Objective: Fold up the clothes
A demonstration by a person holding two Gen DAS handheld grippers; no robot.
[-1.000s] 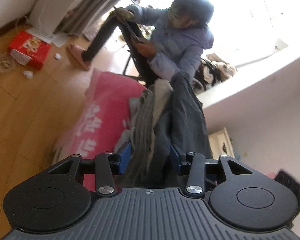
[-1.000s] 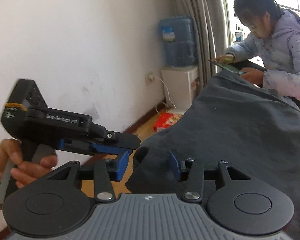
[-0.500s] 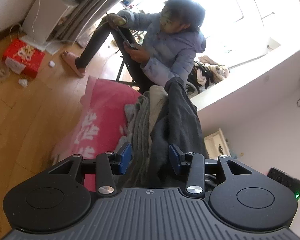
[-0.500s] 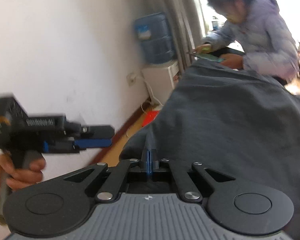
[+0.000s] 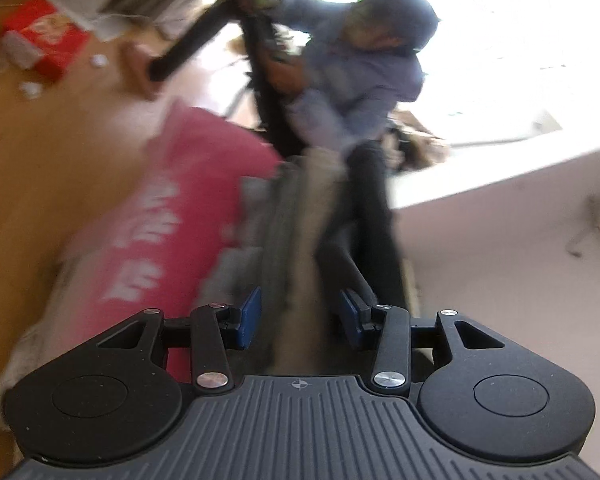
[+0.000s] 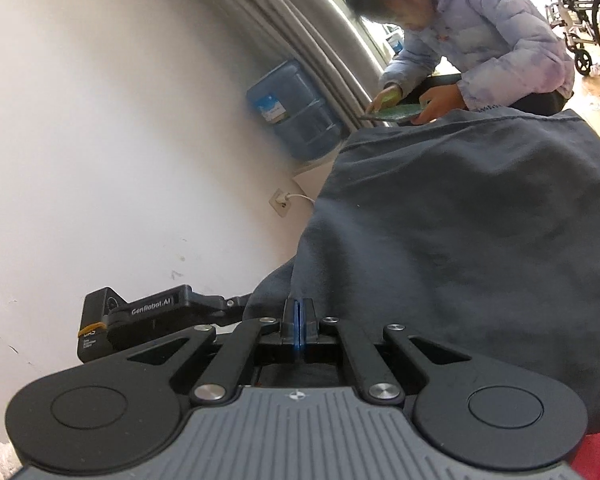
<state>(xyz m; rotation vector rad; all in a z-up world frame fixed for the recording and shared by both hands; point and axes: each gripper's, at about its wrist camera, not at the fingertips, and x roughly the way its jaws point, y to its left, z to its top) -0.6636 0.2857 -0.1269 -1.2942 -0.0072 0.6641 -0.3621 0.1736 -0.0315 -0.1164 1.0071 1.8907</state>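
Right gripper [image 6: 298,326]: jaws pinched together on dark grey garment [image 6: 480,232] edge | Left gripper [image 5: 298,318]: jaws part-open, bunched clothes [image 5: 300,248] between, contact blurred | person [image 6: 480,32] at 1 o'clock

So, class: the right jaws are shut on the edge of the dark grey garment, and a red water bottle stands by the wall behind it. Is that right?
Not quite. In the right wrist view the water bottle is blue, not red. The right gripper is indeed shut on the dark grey garment at its edge.
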